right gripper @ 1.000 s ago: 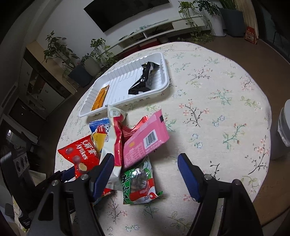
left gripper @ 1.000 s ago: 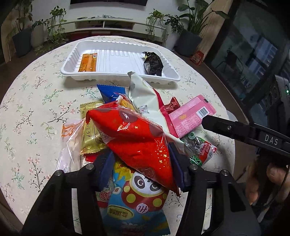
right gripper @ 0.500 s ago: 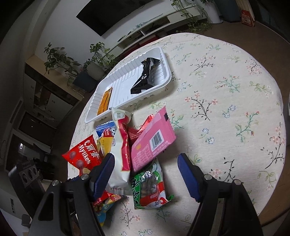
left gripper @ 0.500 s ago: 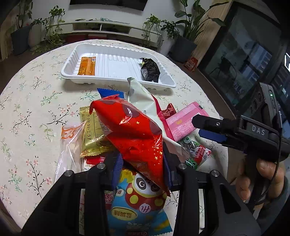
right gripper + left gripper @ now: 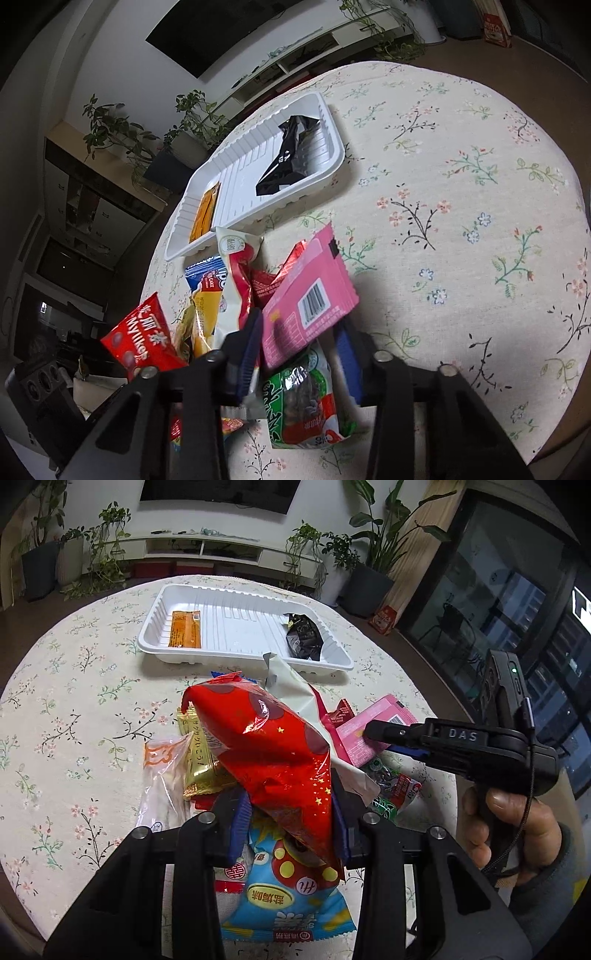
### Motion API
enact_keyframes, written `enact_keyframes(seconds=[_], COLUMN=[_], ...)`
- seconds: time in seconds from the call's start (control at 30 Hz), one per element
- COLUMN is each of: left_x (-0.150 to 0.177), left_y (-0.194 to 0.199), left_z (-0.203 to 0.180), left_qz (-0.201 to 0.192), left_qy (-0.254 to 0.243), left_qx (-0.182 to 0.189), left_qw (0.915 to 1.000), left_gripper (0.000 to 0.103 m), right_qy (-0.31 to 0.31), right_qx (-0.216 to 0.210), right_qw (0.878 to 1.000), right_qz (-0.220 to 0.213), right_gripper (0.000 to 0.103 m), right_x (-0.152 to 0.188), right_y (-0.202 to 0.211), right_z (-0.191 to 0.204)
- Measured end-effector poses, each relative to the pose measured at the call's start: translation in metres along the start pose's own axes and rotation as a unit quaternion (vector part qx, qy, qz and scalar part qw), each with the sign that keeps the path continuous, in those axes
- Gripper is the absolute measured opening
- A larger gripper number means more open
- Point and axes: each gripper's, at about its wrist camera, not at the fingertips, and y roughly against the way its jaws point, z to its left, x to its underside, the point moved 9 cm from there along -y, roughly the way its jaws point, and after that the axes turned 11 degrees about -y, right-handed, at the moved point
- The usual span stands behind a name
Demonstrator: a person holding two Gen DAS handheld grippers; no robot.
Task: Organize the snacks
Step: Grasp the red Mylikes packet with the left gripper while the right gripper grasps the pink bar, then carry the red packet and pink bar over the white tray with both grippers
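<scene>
Round table [image 5: 55, 686] under a cream floral cloth. Behind it a long white low shelf unit [image 5: 207, 550] against a white wall, dark screen [image 5: 218, 494] mounted above. Potted plants [image 5: 110, 535] along the shelf, 1 tall leafy plant [image 5: 384, 528] in a dark pot at right. Red box [image 5: 384, 614] on the floor. Dark glass doors [image 5: 517, 602] at right.

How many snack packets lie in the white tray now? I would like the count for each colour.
orange packet: 1
black packet: 1
Total: 2
</scene>
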Motion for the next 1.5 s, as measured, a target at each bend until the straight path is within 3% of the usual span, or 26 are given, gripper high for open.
enact_keyframes(seconds=[0.1, 0.43, 0.73, 1.03, 1.5], left_x=[0.0, 0.003, 0.003, -0.003, -0.049], left_y=[0.002, 0.009, 0.013, 0.019, 0.049], left_z=[0.0, 0.007, 0.013, 0.019, 0.044], left_qz=[-0.002, -0.002, -0.003, -0.005, -0.035], left_qy=[-0.002, -0.007, -0.007, -0.018, -0.04], left_qx=[-0.003, -0.027, -0.038, -0.057, -0.078], left_qw=[1.0, 0.9996, 0.9992, 0.9982, 0.9955], left_gripper=[0.035, 0.035, 0.035, 0.035, 0.035], right_qy=[0.009, 0.051, 0.059, 0.052, 0.039], right_qx=[0.004, -0.01, -0.038, -0.07, -0.107], right_qw=[1.0, 0.998, 0.997, 0.993, 0.985], right_qz=[-0.002, -0.019, -0.034, -0.079, -0.127], right_gripper=[0.02, 0.006, 0.005, 0.005, 0.005], right_x=[-0.001, 0.002, -0.001, -0.014, -0.057], right_y=[-0.003, 0.004, 0.023, 0.047, 0.077], right_z=[0.002, 0.021, 0.028, 0.033, 0.047])
